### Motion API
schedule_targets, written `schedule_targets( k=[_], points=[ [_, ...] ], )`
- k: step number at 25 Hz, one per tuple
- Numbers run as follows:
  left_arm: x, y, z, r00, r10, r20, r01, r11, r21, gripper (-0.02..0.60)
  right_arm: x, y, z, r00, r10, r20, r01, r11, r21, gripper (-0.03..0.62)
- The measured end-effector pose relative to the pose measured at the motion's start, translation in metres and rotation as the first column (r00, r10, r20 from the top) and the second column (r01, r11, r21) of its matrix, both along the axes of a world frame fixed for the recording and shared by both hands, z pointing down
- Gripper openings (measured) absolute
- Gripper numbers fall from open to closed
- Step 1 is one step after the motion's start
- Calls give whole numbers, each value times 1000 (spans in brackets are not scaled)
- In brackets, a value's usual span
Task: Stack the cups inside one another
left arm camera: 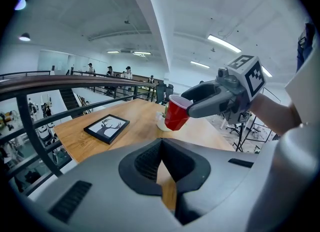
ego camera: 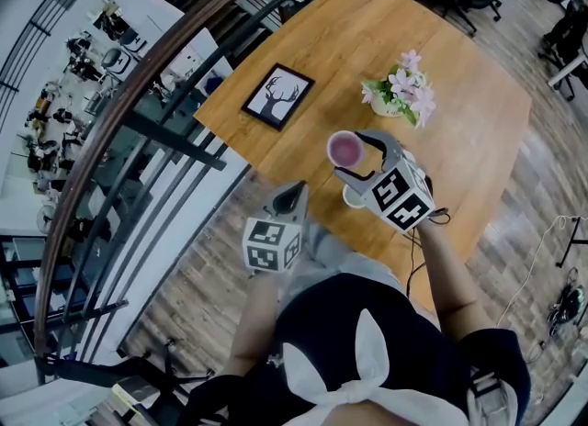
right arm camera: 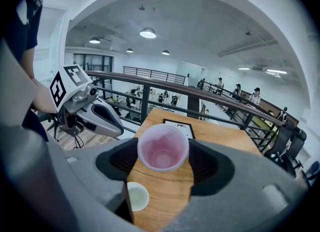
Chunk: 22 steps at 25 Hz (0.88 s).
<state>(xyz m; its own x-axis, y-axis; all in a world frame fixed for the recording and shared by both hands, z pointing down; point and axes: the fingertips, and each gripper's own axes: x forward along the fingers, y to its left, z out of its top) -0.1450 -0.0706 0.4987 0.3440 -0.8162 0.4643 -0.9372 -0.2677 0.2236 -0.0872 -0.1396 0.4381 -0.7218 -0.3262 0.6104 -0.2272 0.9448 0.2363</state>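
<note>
Red cup (right arm camera: 163,148) is clamped by its walls between the jaws of the right tool (ego camera: 358,159) and held clear of the tabletop (ego camera: 469,94), near the middle of the head view. Its mouth faces up and its long axis is near vertical with a slight lean. The pale cup (right arm camera: 137,196) stands upright on the wood, mouth up. It lies to the lower left of the red one in the right gripper view, and partly under that tool in the head view. The coming move likely turns on bringing the red base over that open mouth, then lowering along the upright axis. The left tool (left arm camera: 161,146), pinched together on nothing, hangs at lower left, farther from both cups.
</note>
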Motion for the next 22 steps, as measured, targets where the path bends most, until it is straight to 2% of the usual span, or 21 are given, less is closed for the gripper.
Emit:
schedule_targets(
  k=[5, 10, 22],
  points=[
    [5, 4, -1, 1000, 2, 2, -2, 1000, 2, 15, 10, 7, 2, 1000, 10, 3, -10, 1000, -12, 316],
    [7, 10, 2, 1000, -1, 1, 1, 1000, 2, 15, 14, 20, 7, 998, 27, 55, -23, 998, -62, 316],
    [22, 19, 2, 1000, 8, 3, -8, 1000, -1, 15, 42, 40, 24, 998, 58, 39, -54, 993, -108, 316]
  ],
)
